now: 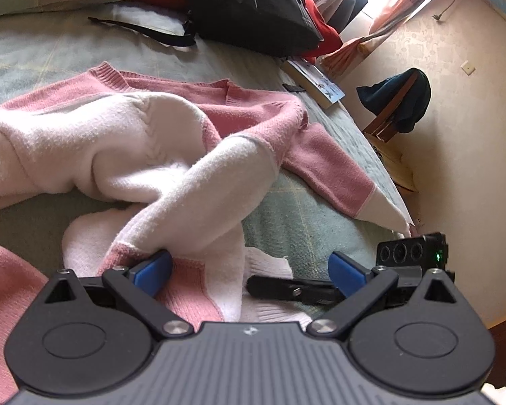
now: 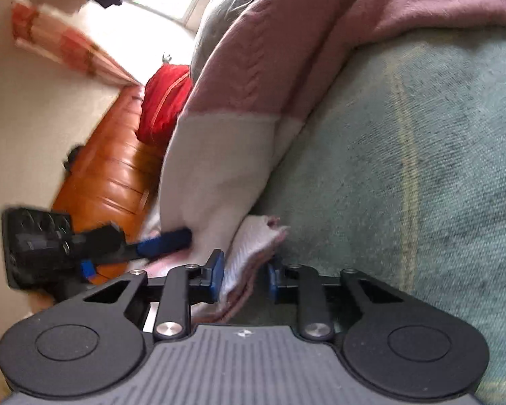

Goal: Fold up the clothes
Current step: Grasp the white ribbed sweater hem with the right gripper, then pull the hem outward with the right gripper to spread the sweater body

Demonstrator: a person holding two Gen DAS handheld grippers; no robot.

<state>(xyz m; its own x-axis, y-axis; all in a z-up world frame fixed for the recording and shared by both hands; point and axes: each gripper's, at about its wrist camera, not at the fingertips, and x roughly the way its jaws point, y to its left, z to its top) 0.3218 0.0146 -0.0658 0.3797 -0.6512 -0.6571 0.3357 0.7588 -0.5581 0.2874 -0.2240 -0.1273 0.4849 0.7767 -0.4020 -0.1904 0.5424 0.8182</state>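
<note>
You are holding a soft, fuzzy pink and white sweater (image 1: 172,141) that is lying in a rumpled heap on the bed (image 1: 303,222). The bed is wearing a green cover with thin yellow lines, and the cloth is looking a bit rough. The sweater is sitting near the bed's right edge, and one sleeve (image 1: 337,172) is stretching out flat toward that edge, pink with a white pointed cuff.

Your left tool (image 1: 249,270) is standing wide, with blue pads (image 1: 151,270) far apart. A thick white fold with a pink knit band is lying between them and touching the left pad. Your right tool (image 2: 244,278) is standing narrow, pinching a ribbed white and pink hem (image 2: 249,253) between its blue pads. In that view the sweater is rising up in a long, puffy roll, white low down and dusty pink higher up, with a braided stitch running along it.

At the far side of the bed a black bag (image 1: 253,3) is sitting next to red cloth (image 1: 324,30). A flat book (image 1: 317,81) is lying at the bed's right edge. A shiny orange-brown board (image 2: 111,172) is showing beyond the bed.
</note>
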